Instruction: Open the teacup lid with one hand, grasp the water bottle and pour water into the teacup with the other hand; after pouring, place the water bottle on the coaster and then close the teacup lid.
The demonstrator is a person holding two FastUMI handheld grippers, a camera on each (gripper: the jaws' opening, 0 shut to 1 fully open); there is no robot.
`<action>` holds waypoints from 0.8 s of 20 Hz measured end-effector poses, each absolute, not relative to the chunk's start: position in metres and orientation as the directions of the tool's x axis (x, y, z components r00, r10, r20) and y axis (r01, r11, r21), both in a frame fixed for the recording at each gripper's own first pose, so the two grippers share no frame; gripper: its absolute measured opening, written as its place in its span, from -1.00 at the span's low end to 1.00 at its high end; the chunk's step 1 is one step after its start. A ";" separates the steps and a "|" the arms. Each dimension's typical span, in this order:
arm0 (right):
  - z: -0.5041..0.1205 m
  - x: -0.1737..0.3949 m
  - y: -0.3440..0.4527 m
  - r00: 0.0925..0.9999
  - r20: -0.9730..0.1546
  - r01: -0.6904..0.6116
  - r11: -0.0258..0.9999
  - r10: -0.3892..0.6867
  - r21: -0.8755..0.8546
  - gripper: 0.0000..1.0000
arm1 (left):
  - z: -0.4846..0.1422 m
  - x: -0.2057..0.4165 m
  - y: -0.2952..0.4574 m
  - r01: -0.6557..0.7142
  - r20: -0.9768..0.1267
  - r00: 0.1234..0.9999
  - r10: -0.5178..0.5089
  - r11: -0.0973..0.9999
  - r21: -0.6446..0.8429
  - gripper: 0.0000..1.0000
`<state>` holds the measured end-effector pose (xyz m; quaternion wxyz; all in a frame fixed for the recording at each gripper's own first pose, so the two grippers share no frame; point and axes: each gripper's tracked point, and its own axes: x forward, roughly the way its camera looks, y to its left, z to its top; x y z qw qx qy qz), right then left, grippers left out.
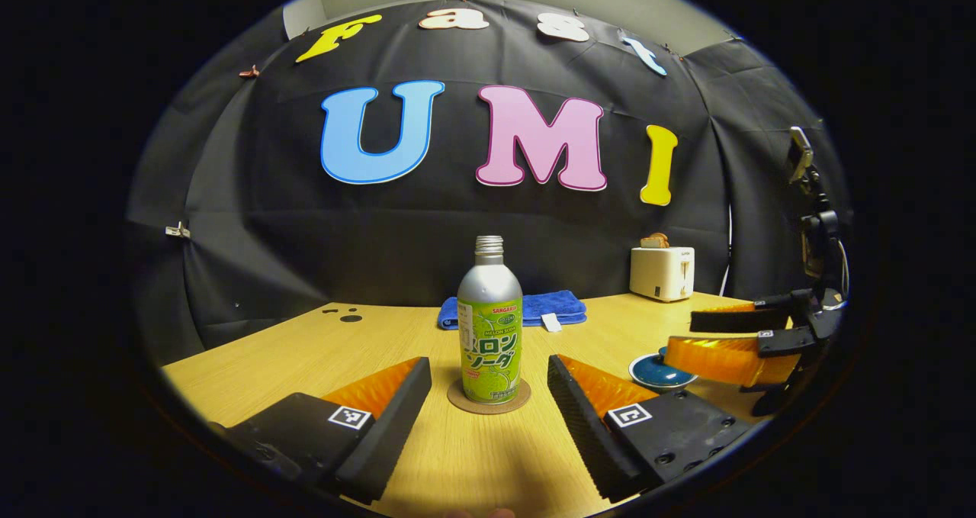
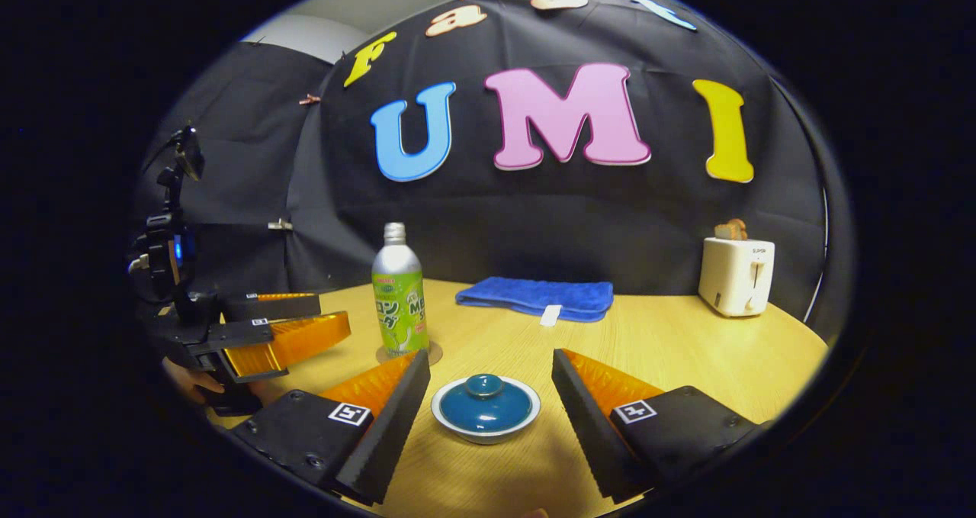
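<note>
Left gripper view: left gripper (image 1: pixel 489 396) w/ fingers spread apart, holding nothing, low over wooden table (image 1: pixel 305 358). Water bottle (image 1: pixel 489 320) stands upright on round coaster (image 1: pixel 488 402), centred between and beyond the fingertips, not touched. Cap absent; threaded neck open. Label: green, Japanese characters; small brand band near top too small to confirm. Right gripper (image 1: pixel 732 339) seen side-on at right edge, fingers apart, just beside teacup (image 1: pixel 659 371), which it partly hides.

Right gripper view: right gripper (image 2: pixel 486 396) fingers apart, empty. Teacup (image 2: pixel 486 409) w/ blue lid (image 2: pixel 486 402) seated, sits on table between the fingertips, no contact. Bottle (image 2: pixel 399 293) on coaster (image 2: pixel 435 354) is left of cup, apart from it; label side reads partly "ME". Left gripper (image 2: pixel 305 323) at left edge, fingers apart, w/ a hand (image 2: pixel 187 381) under it.

Both views: blue folded towel (image 2: pixel 535 297) w/ white tag at rear, white toaster (image 2: pixel 736 276) w/ bread in slot at rear right. Toaster marking illegible.
</note>
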<state>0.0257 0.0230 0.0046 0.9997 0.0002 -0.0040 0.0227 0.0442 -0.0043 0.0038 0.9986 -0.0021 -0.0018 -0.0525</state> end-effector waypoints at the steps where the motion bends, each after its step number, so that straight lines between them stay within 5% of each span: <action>1: 0.001 0.018 0.020 0.999 -0.005 -0.039 0.999 0.039 0.003 0.98 | 0.003 0.045 -0.005 0.105 0.004 0.994 -0.105 0.994 -0.004 0.94; 16: 0.003 -0.003 0.002 0.999 0.001 -0.034 0.999 0.034 0.001 0.98 | 0.004 0.044 -0.016 0.109 0.005 0.994 -0.109 0.994 -0.004 0.94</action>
